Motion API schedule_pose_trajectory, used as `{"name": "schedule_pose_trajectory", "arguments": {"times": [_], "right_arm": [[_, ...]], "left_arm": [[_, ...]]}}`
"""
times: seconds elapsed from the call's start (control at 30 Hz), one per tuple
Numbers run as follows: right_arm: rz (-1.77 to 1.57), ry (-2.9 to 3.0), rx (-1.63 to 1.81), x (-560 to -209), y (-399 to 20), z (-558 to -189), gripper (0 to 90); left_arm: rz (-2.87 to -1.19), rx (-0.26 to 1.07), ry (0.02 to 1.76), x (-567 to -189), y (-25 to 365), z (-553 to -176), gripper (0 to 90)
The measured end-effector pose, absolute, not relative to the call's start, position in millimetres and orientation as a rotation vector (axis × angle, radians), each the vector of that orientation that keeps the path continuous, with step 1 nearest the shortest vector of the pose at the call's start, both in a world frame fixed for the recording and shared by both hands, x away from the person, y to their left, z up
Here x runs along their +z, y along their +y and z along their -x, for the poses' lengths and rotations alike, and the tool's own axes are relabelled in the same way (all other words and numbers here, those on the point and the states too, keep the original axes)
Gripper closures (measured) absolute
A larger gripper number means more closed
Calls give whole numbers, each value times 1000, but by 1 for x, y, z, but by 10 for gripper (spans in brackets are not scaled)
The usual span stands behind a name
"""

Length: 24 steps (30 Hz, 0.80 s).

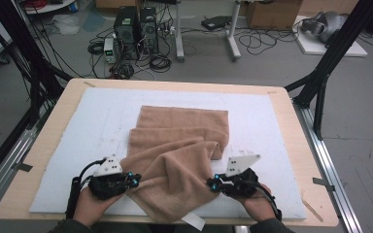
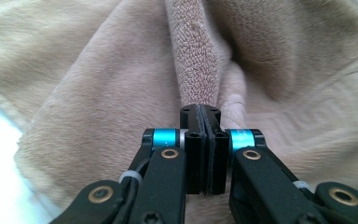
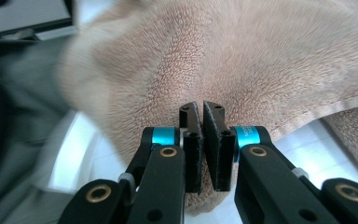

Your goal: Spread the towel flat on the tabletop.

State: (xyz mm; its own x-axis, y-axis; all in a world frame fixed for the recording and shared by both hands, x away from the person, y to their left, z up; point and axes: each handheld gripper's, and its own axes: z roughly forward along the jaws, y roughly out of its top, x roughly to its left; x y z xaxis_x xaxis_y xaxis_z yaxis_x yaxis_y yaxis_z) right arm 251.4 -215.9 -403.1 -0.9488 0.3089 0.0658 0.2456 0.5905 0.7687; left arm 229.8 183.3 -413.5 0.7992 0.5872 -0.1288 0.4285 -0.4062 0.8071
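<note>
A tan towel (image 1: 179, 141) lies on the white mat (image 1: 102, 116); its far part is folded flat and its near part is bunched and lifted between my two grippers. My left gripper (image 1: 135, 180) pinches the towel's near left edge. In the left gripper view the jaws (image 2: 200, 112) are pressed together, with the towel's (image 2: 98, 93) hem rising out of the tips. On the near right edge is my right gripper (image 1: 212, 182). The right gripper view shows its jaws (image 3: 200, 109) closed on a fold of the towel (image 3: 261, 60).
The mat covers a wooden table (image 1: 291, 121). A white tag (image 1: 194, 221) hangs at the front edge below the towel. Beyond the table, the floor holds computer towers (image 1: 136, 29), cables and boxes. Black frame posts (image 1: 330, 58) stand at both sides.
</note>
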Motion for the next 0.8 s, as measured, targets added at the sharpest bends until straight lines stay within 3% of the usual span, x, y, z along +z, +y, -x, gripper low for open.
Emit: {"name": "schedule_pose_trajectory", "arguments": {"times": [0.07, 0.17, 0.27, 0.33, 0.47, 0.53, 0.6, 0.67, 0.7, 0.73, 0.8], "right_arm": [[-448, 2741, 1316, -397, -222, -238, 860], [-440, 2704, 1416, -386, -233, -226, 813], [-470, 2661, 1387, -385, -236, -238, 740], [-492, 2668, 1336, -391, -229, -251, 628], [-522, 2724, 1212, -415, -208, -275, 550], [-530, 2760, 1159, -427, -196, -282, 554], [-498, 2782, 1078, -438, -186, -285, 590], [-494, 2773, 1119, -440, -184, -286, 690], [-485, 2777, 1126, -440, -184, -286, 768], [-469, 2785, 1126, -440, -184, -287, 832], [-436, 2803, 1110, -436, -184, -286, 860]], "left_arm": [[-2036, 182, 729, -407, 186, -219, 894], [-2042, 195, 717, -400, 188, -215, 789], [-2041, 227, 738, -401, 189, -229, 727], [-2059, 231, 759, -405, 187, -244, 662], [-2126, 217, 812, -421, 176, -272, 572], [-2193, 198, 831, -431, 170, -280, 586], [-2166, 173, 846, -435, 170, -283, 660], [-2131, 143, 879, -436, 174, -286, 813], [-2125, 137, 882, -436, 174, -286, 849], [-2126, 141, 881, -436, 174, -286, 858], [-2110, 158, 869, -432, 176, -284, 865]]}}
